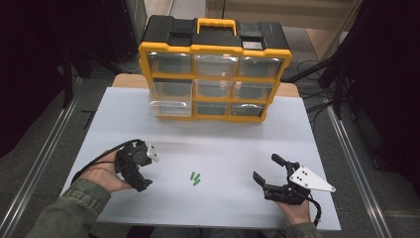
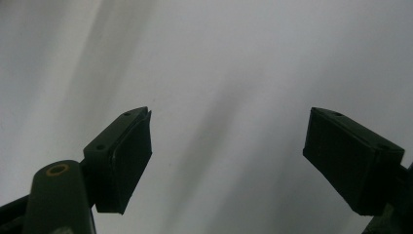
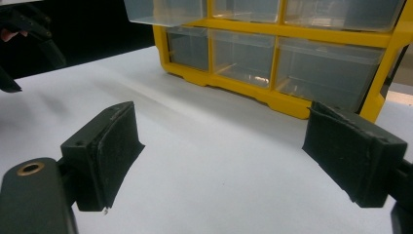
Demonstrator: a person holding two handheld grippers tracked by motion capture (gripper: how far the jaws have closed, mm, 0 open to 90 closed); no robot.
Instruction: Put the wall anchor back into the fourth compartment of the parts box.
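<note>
A yellow and black drawer organizer (image 1: 215, 49) with clear drawers stands at the back middle of the white table (image 1: 223, 144). Its lower left drawer (image 1: 171, 107) sticks out a little. A few small green pieces (image 1: 195, 178) lie near the table's front middle. My left gripper (image 1: 141, 166) is open, left of the green pieces, and faces bare table (image 2: 219, 58) between its jaws (image 2: 229, 117). My right gripper (image 1: 266, 167) is open at the front right, empty, and aims at the organizer (image 3: 253, 29); its fingertips (image 3: 220, 112) hold nothing.
Metal rails (image 1: 44, 158) run along the floor on both sides of the table. Cables (image 1: 317, 94) lie on the floor at the back right. In the right gripper view the left gripper (image 3: 24, 29) is at the far upper left, with the protruding drawer (image 3: 165, 12) above.
</note>
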